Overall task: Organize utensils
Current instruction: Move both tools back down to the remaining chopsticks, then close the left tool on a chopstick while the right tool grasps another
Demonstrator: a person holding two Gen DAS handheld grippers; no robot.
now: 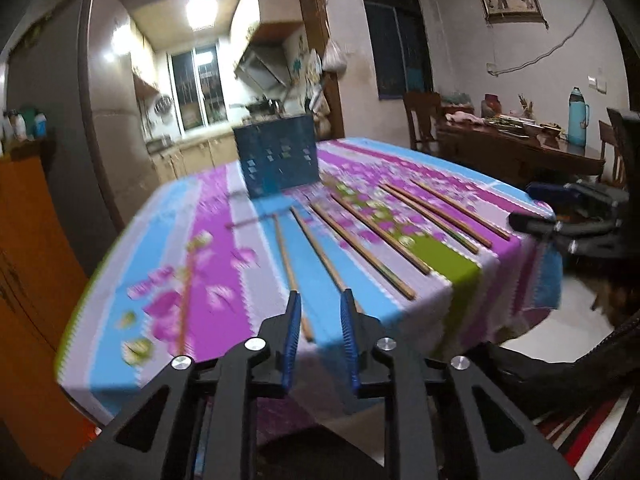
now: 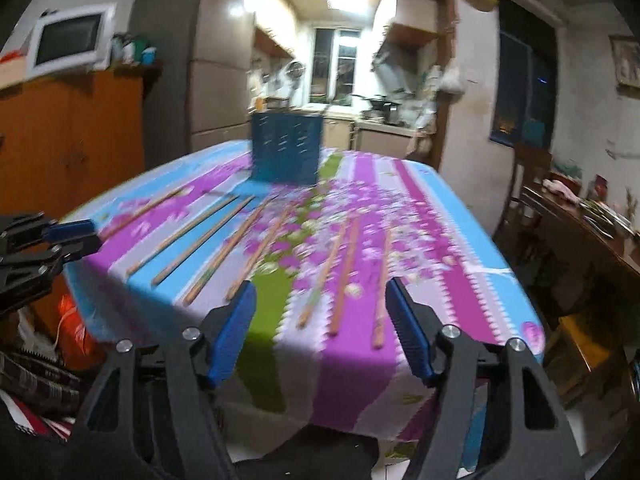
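Seen from two handheld grippers above the near edge of a table [image 1: 460, 312] under a striped, flowered cloth. Left gripper [image 1: 322, 300] with blue pads a narrow gap apart, nothing between them. Right gripper [image 2: 322, 288] spread wide, also empty. Wooden chopsticks [image 2: 346, 276] lying in a loose row on the cloth just ahead of both grippers, each well apart from its neighbour. Dark blue perforated utensil holder [image 1: 276, 160] upright farther ahead, beyond the chopsticks. Slight motion blur throughout.
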